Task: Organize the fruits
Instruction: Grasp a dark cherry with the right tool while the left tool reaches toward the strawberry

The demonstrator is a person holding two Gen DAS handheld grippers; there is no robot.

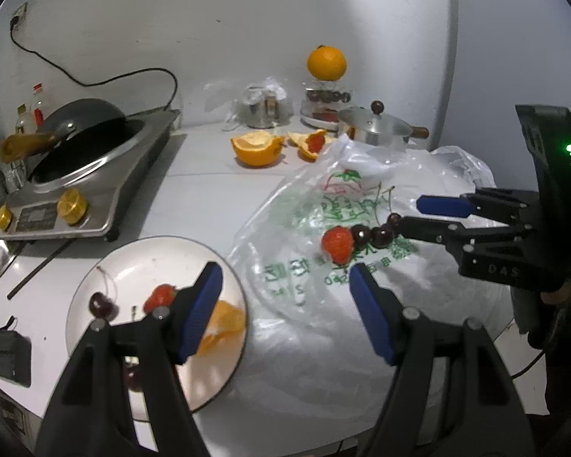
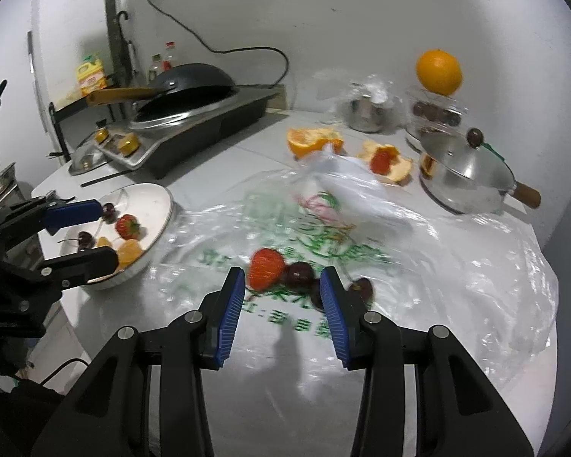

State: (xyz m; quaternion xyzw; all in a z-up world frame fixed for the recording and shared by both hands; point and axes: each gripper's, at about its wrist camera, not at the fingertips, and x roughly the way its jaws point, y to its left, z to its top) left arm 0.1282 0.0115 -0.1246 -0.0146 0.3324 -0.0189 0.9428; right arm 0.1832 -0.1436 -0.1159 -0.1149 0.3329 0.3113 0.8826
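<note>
Two grippers: both stand spread with nothing between the pads.
Right gripper (image 2: 281,289): narrower gap, hovering over the plastic bag (image 2: 418,251), just short of the loose fruit.
Left gripper (image 1: 285,289): wider gap, one finger over the plate (image 1: 148,259), the other over the bag.
Loose strawberry (image 2: 265,268): lies on the bag, touching a dark cherry (image 2: 300,275); in the left wrist view its long axis runs up-down, green cap at the lower end.
Cherries: a row of them beside that strawberry, stems (image 1: 380,202) pointing away toward the wall.
Plate contents: a strawberry (image 2: 127,226), cherries and orange segments (image 2: 127,251).
Right wrist view only: plate contents unobstructed; a strawberry in the orange peel (image 2: 386,162).
Left wrist view only: the whole cherry row clear of the fingers.
Behind: cut orange (image 1: 257,148), lidded pot (image 2: 464,175), whole orange (image 1: 326,63), wok on a cooker (image 1: 87,175).
</note>
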